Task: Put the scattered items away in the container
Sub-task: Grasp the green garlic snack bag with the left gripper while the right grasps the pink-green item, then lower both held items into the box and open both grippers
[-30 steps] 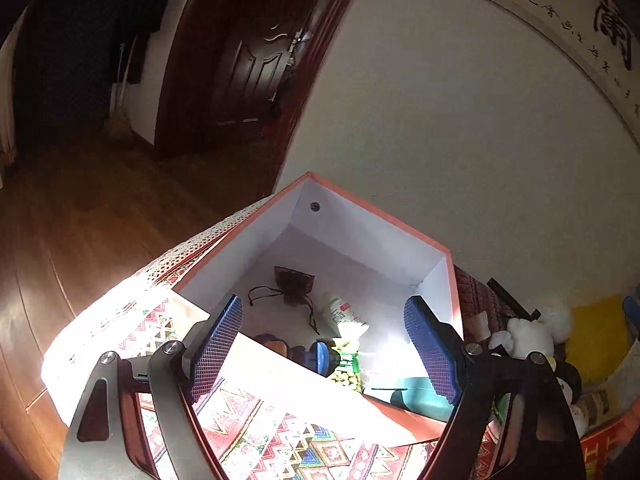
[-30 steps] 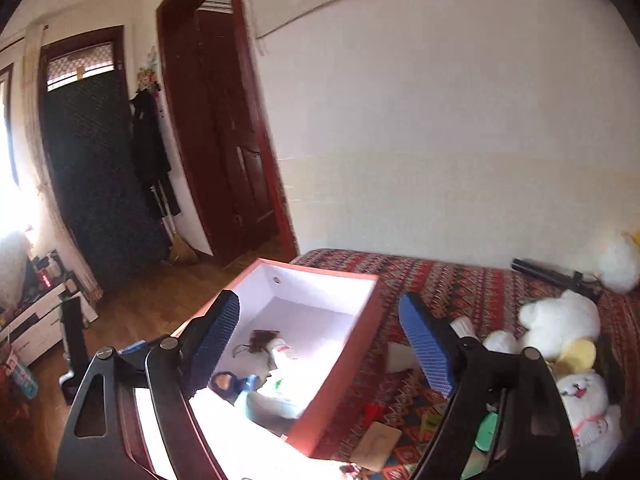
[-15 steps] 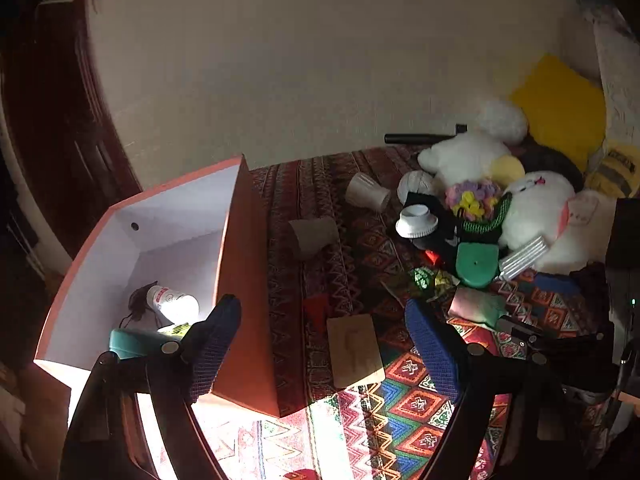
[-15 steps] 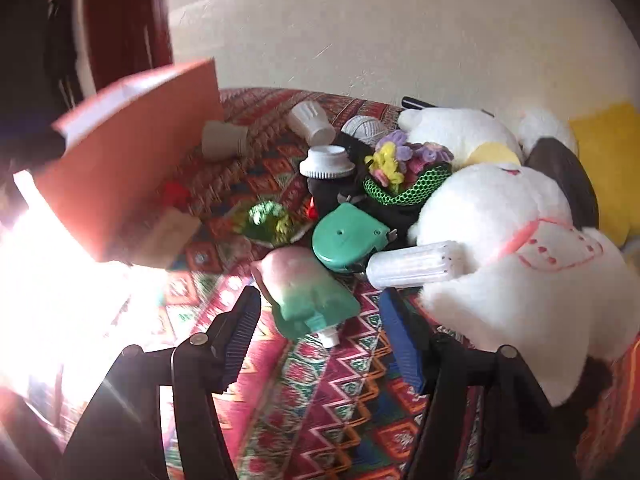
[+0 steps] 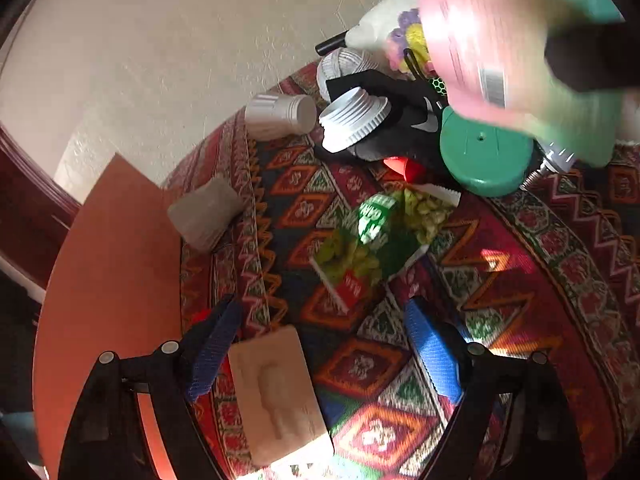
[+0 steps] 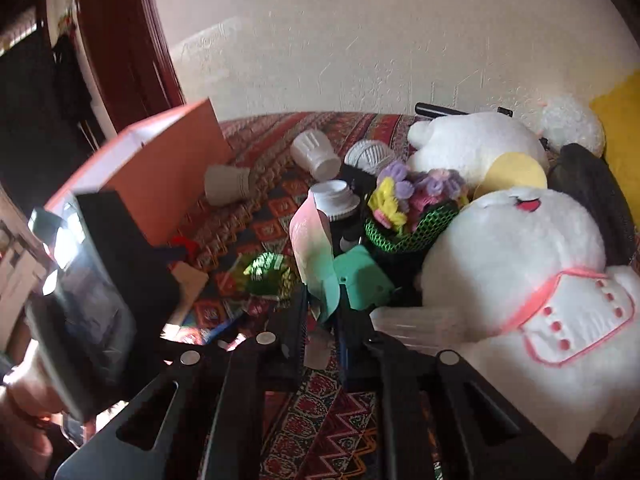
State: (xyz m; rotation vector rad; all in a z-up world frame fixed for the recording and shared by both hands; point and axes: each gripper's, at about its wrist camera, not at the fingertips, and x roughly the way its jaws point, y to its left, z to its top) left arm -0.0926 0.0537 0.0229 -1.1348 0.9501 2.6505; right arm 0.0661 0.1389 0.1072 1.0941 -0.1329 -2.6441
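You see the pale textured wall (image 6: 360, 40) at twelve o'clock, a dark red door frame (image 6: 120, 40) at ten, and the patterned cloth (image 5: 520, 280) underneath everything.

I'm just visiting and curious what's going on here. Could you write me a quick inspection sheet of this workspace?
Surface: patterned cloth, crowded.
Job's things: orange box at the side; pink-green tube; snack packet; tan card.
Clutter: plush toys, white cups, green disc.
Grippers: right gripper shut on the tube; left gripper open above the tan card.
Cables: nothing seen.
Surroundings: pale wall, dark door frame.
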